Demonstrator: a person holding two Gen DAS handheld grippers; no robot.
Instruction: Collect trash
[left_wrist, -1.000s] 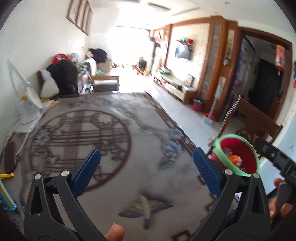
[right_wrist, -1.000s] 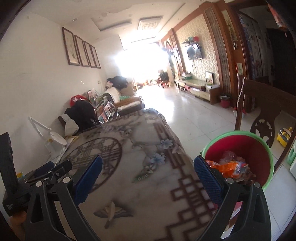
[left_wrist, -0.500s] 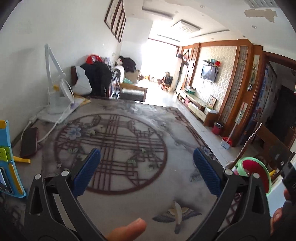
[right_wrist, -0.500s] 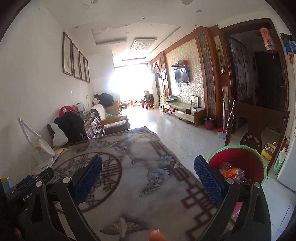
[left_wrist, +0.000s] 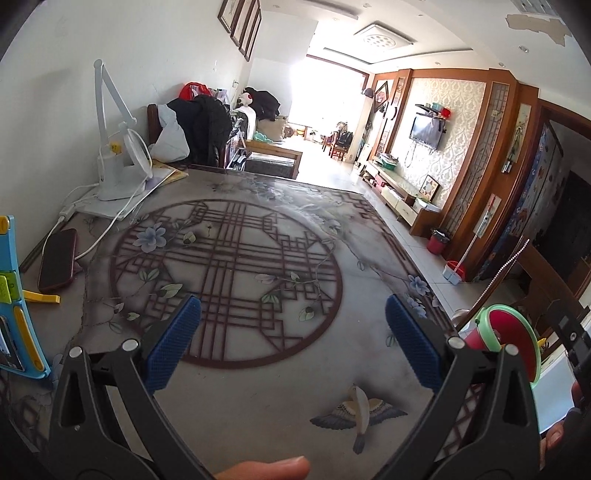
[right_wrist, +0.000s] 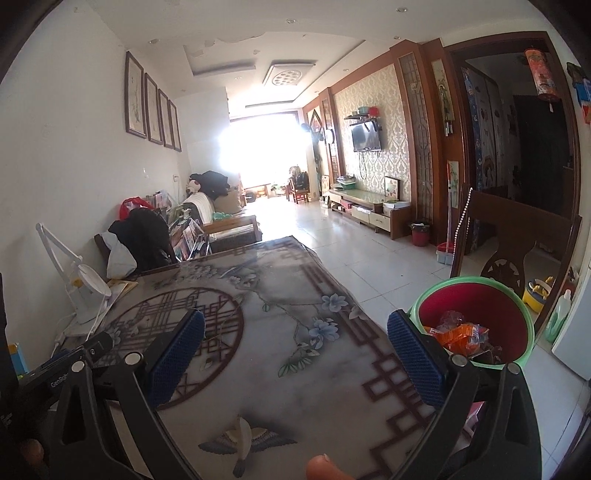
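Inside red bin (right_wrist: 513, 325), orange wrappers (right_wrist: 461, 334)

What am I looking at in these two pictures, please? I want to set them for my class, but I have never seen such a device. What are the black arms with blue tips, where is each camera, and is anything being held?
There is no robot here. A person holds a hand-operated gripper in each hand, and each carries a wide-angle camera looking forward along its two blue-padded fingers. One picture comes from the left gripper, the other from the right gripper. Both are open and hold nothing. Below them lies a patterned table cover. On it, near the wall, stand a white desk fan and a phone on a cable. Beside the table's right edge sits a red bin with a green rim, containing orange wrappers.
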